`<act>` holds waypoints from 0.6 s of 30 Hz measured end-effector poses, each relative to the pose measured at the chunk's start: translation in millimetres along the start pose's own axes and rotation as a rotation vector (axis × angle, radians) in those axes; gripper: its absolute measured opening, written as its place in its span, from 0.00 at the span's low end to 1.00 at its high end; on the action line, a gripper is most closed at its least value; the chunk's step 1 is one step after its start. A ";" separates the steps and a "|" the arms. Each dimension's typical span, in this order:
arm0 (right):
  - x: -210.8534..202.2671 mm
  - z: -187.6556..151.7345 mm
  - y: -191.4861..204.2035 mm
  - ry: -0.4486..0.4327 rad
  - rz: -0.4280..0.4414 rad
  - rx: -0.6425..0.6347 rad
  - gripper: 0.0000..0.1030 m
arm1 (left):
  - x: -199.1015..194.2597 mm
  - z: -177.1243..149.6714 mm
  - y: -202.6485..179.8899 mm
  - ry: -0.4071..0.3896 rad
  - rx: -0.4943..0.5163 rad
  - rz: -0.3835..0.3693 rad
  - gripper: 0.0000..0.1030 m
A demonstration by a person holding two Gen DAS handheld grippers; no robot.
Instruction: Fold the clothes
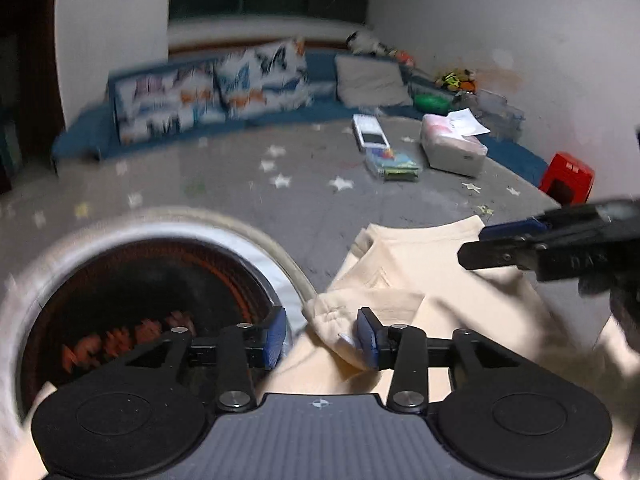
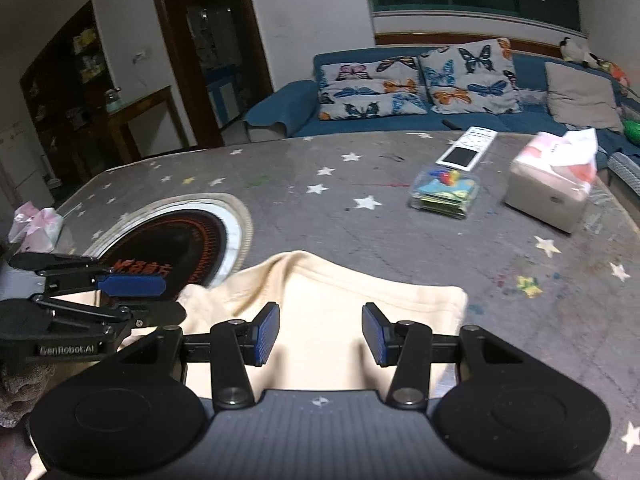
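Observation:
A cream garment [image 1: 424, 276] lies partly folded on the grey star-patterned table [image 1: 248, 204], with its collar end pointing away from me. My left gripper [image 1: 322, 336] is open low over the garment's left edge. A bunched fold of cloth [image 1: 340, 332] lies between its fingers, against the right blue pad [image 1: 366, 338]. In the right wrist view the garment [image 2: 340, 296] spreads under my right gripper [image 2: 320, 334], which is open with only flat cloth below it. Each view shows the other gripper from the side: the right gripper [image 1: 482, 242] and the left gripper [image 2: 160, 298], both with fingers apart.
A round black hotplate [image 2: 172, 244] set into the table lies just left of the garment. Farther back stand a clear box of colourful items [image 2: 444, 194], a white remote [image 2: 468, 152] and a tissue box [image 2: 550, 196]. A blue sofa with butterfly cushions [image 2: 400, 88] lies beyond the table, and a red stool [image 1: 566, 178] stands at its right edge.

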State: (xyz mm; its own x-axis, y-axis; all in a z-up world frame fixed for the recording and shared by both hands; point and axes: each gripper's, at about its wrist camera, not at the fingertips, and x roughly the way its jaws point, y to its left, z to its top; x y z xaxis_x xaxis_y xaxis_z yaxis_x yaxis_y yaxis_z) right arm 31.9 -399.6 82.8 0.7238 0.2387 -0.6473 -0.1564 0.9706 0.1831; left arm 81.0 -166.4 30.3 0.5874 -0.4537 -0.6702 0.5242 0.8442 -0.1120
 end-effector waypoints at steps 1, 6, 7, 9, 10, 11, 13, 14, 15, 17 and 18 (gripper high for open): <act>-0.6 -0.5 -1.9 0.000 -0.008 0.003 0.45 | 2.3 0.9 0.0 0.008 -0.004 -0.015 0.42; -1.8 -0.4 -12.6 0.007 -0.042 0.016 0.45 | 11.2 5.1 1.4 0.030 -0.009 -0.048 0.16; -0.6 -0.5 -14.7 0.008 -0.050 0.020 0.45 | 10.8 7.4 4.0 0.014 -0.003 -0.042 0.14; 2.4 -0.4 -19.1 0.011 -0.070 0.030 0.45 | 6.3 11.1 10.2 -0.030 0.010 -0.010 0.11; 3.8 -0.4 -21.3 0.013 -0.079 0.035 0.45 | 4.8 14.4 14.3 -0.057 0.021 0.026 0.10; 5.3 -0.4 -23.5 0.015 -0.089 0.040 0.45 | 3.5 17.7 18.4 -0.084 0.031 0.062 0.09; 8.3 -0.4 -28.0 0.018 -0.109 0.050 0.45 | 6.6 25.1 31.8 -0.103 0.028 0.126 0.09; 8.8 -1.1 -29.2 0.019 -0.117 0.056 0.44 | 10.1 27.8 39.7 -0.097 0.013 0.143 0.09; 9.8 -1.6 -30.5 0.021 -0.128 0.062 0.43 | 13.8 30.5 47.6 -0.090 -0.003 0.162 0.09; 13.2 -1.5 -33.1 0.024 -0.149 0.071 0.40 | 23.4 31.9 62.6 -0.068 -0.033 0.207 0.09; 14.9 -1.2 -33.5 0.025 -0.151 0.073 0.38 | 27.9 31.5 69.2 -0.057 -0.045 0.226 0.09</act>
State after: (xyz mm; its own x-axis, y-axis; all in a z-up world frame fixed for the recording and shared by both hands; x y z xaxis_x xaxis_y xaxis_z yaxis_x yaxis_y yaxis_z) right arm 47.1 -428.5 66.2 0.7186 0.0914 -0.6894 0.0029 0.9909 0.1345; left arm 153.1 -129.7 27.0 0.7215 -0.2661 -0.6392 0.3482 0.9374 0.0028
